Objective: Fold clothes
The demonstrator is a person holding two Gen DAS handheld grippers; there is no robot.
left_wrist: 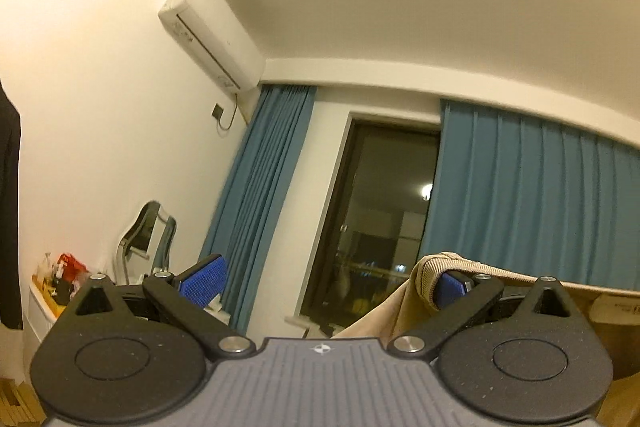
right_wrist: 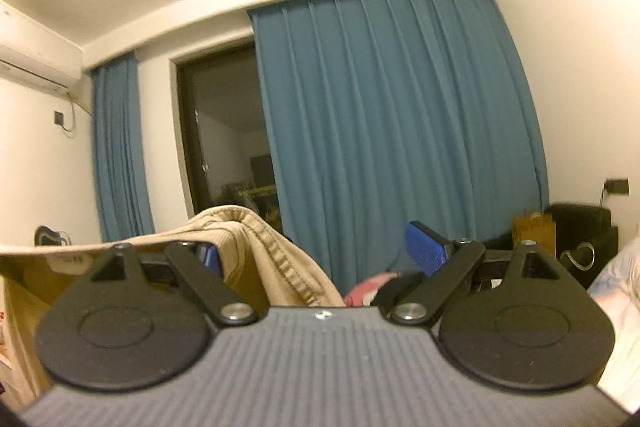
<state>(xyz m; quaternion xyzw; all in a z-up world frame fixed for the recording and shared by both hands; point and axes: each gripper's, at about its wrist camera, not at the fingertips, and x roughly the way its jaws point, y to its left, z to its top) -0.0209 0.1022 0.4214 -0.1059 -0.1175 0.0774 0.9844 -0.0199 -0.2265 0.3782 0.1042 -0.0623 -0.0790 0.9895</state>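
Through my left wrist camera, my left gripper (left_wrist: pixel 328 277) points up toward the ceiling, the white wall-mounted air conditioner (left_wrist: pixel 212 33) and the pleated blue curtains (left_wrist: pixel 532 195). Its jaws stand wide apart, yet the beige corduroy garment (left_wrist: pixel 424 291) is draped over the right-hand blue pad (left_wrist: pixel 452 287), hooked there, not pinched. The cloth runs off to the right as a taut edge and hangs down below the finger.

Through my right wrist camera, my right gripper (right_wrist: pixel 316 251) is likewise spread wide. The same beige garment (right_wrist: pixel 256 247) humps over its left-hand blue pad (right_wrist: pixel 210 255) and falls in a stitched hem toward the body of the tool, while the other pad is bare. A stretched edge leads away to the left.

I judge that I am holding the garment up in the air between both tools, spread for a start. No fold shows yet; laying it flat and all the folding remain.
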